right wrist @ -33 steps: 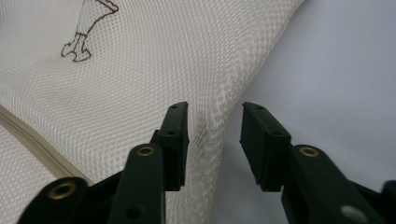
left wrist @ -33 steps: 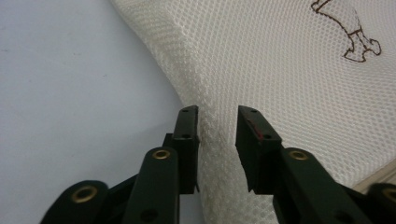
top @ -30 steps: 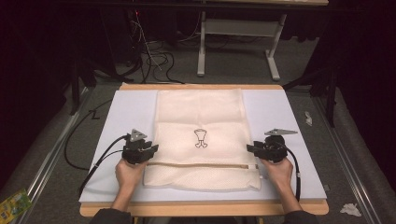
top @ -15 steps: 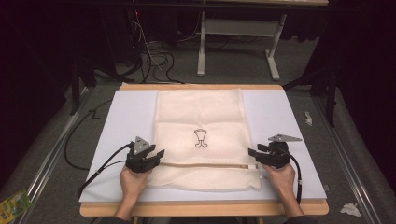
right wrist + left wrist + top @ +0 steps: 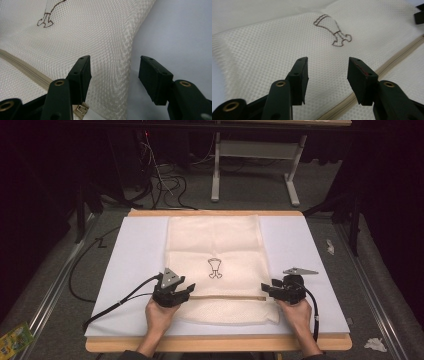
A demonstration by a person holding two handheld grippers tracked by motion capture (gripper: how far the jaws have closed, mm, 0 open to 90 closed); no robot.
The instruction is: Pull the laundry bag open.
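A cream mesh bag [image 5: 215, 245] lies flat on a white board [image 5: 135, 250], with a small brown drawing [image 5: 215, 268] at its middle and a beige zipper [image 5: 225, 296] across its near part. My left gripper [image 5: 187, 290] lies at the bag's left edge beside the zipper. Its jaws have just been opening and stand open over the mesh [image 5: 262, 45], pinching nothing. My right gripper [image 5: 265, 289] lies at the zipper's right end. Its jaws have also just been opening and straddle the bag's right edge [image 5: 125, 50] without pressing it. The zipper's end [image 5: 80, 109] sits by its left jaw.
The board rests on a wooden table [image 5: 215, 343]. Black cables [image 5: 115, 302] trail from the left gripper across the board. On the floor are more cables [image 5: 165, 185], a white table frame [image 5: 250, 150], crumpled paper [image 5: 375, 344] and a yellow-green packet [image 5: 15, 337].
The left gripper has slid toward the near edge and then right onto the bag's edge. The right gripper has barely shifted. Both pairs of jaws stand wider apart.
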